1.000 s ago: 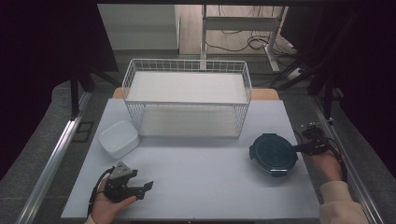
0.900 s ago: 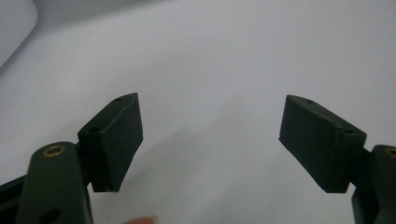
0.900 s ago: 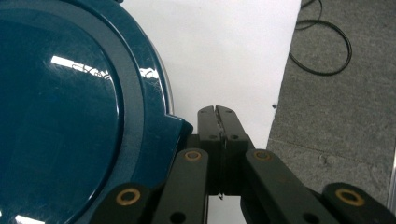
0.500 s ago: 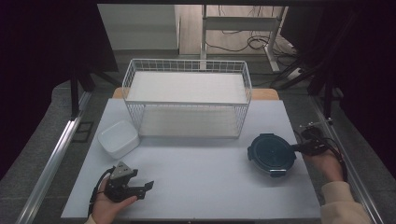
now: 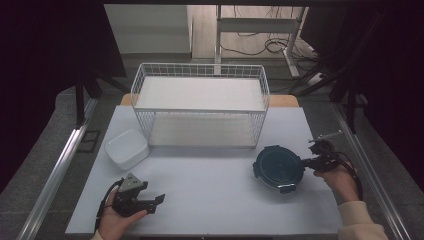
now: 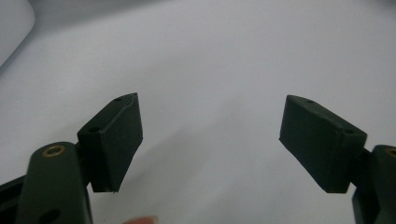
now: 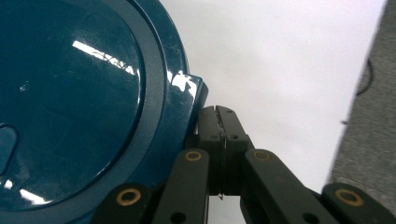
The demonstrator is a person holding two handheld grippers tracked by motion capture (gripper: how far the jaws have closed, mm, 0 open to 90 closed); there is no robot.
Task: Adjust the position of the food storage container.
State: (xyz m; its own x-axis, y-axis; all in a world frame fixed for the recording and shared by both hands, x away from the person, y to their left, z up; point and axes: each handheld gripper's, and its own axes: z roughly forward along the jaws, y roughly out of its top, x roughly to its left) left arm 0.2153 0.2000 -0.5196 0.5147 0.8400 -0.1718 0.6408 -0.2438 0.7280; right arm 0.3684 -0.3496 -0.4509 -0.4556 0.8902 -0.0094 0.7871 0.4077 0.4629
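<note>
Lid: dark teal round lid flat on the table, right of centre, near the wire basket.
Right gripper: jaws pressed together, touching the lid's edge tab.
Left gripper: jaws wide apart, nothing between.

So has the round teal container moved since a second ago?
Yes. The round teal container has slid left across the table, closer to the wire basket's right corner, pushed by the shut right tool.
</note>
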